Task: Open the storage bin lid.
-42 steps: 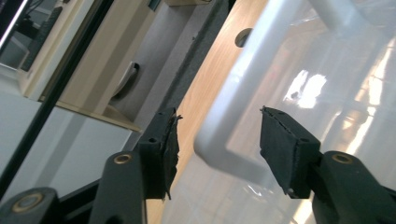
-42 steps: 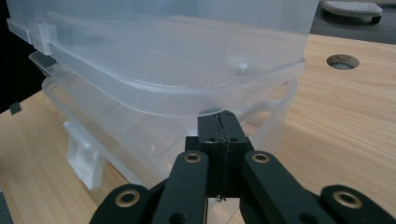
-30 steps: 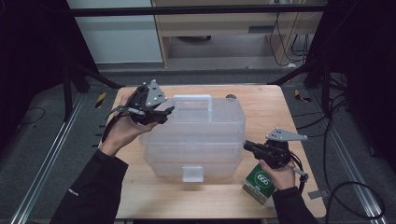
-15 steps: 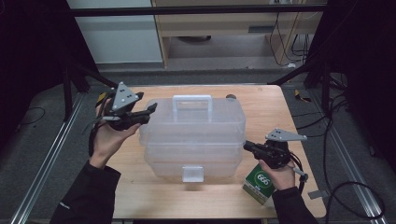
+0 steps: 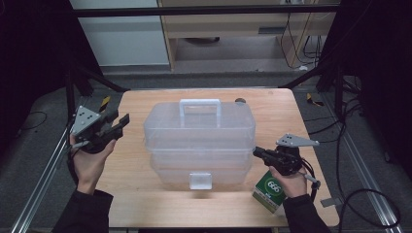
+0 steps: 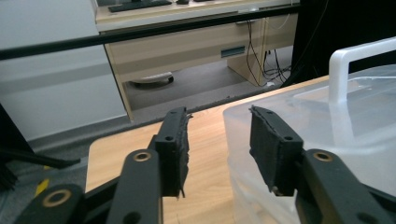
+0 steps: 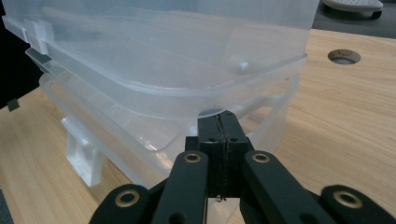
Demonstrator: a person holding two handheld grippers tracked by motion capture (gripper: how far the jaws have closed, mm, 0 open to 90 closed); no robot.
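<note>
A clear plastic toolbox (image 5: pixel 199 141) with a white handle (image 5: pixel 200 104) and a front latch (image 5: pixel 200 180) stands mid-table. My left gripper (image 5: pixel 121 124) hovers over the table's left edge, apart from the box and pointing toward its left end. Its jaws have just been closing and stand open, with nothing between them. In the left gripper view the pads (image 6: pixel 175 149) frame the box's near corner (image 6: pixel 243 140) farther off. My right gripper (image 5: pixel 256 153) is shut, tips against the box's right side. In the right gripper view its closed tips (image 7: pixel 219 119) sit right under the lid's rim (image 7: pixel 261 79).
A green carton marked 666 (image 5: pixel 269 189) stands at the front right under the right hand. The wooden table (image 5: pixel 136 194) has a round cable hole (image 5: pixel 239 101) behind the box. Metal rails (image 5: pixel 39 184) flank the table; cables (image 5: pixel 350 194) lie on the floor at right.
The left hand has swung left and down, from over the box's left top to the table's left edge, and its jaws have narrowed. The right hand and the box have not moved.
</note>
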